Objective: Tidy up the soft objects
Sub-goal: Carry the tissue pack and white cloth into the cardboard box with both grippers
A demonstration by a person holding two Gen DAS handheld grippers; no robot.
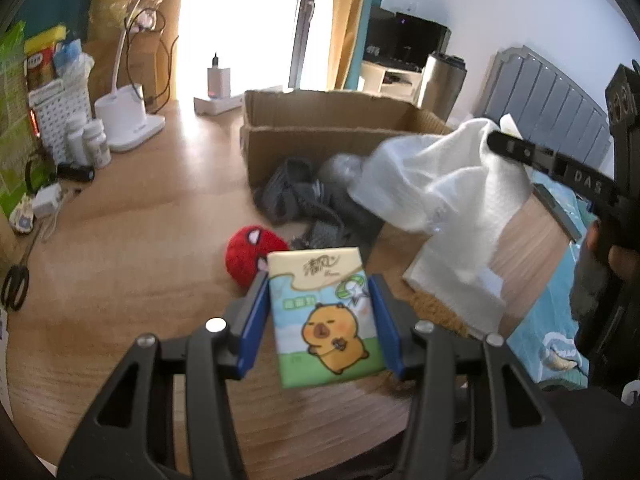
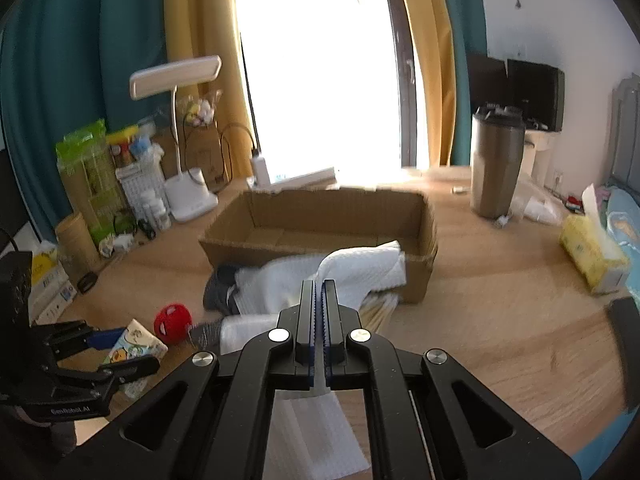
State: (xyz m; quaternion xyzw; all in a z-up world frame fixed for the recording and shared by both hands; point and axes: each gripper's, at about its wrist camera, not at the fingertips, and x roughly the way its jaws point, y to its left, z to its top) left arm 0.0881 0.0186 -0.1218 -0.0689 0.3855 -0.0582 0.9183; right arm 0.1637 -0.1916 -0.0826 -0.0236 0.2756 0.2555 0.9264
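Glossy plastic tissue pack (image 1: 324, 316); textured white cloth (image 1: 452, 184); matt cardboard box (image 2: 320, 220); smooth wood-grain table (image 1: 132, 240).

wooden table (image 2: 500, 280) under cardboard box (image 2: 320, 216), tumbler (image 2: 496, 168)

**Colours on the wooden desk**

The tissue pack (image 1: 324, 316) is cream on top, then sky blue and green, printed with an orange-brown capybara cartoon. Blue pads (image 1: 256, 320) line the black left gripper (image 1: 320, 320). The plush ball (image 1: 252, 256) is red with white, black-edged eyes. The towel (image 2: 356, 272) is plain white with a fine waffle texture. The cardboard box (image 2: 424, 276) is brown, the crumpled clothing (image 1: 296, 196) dark grey. The tissue box (image 2: 592, 256) is yellow.
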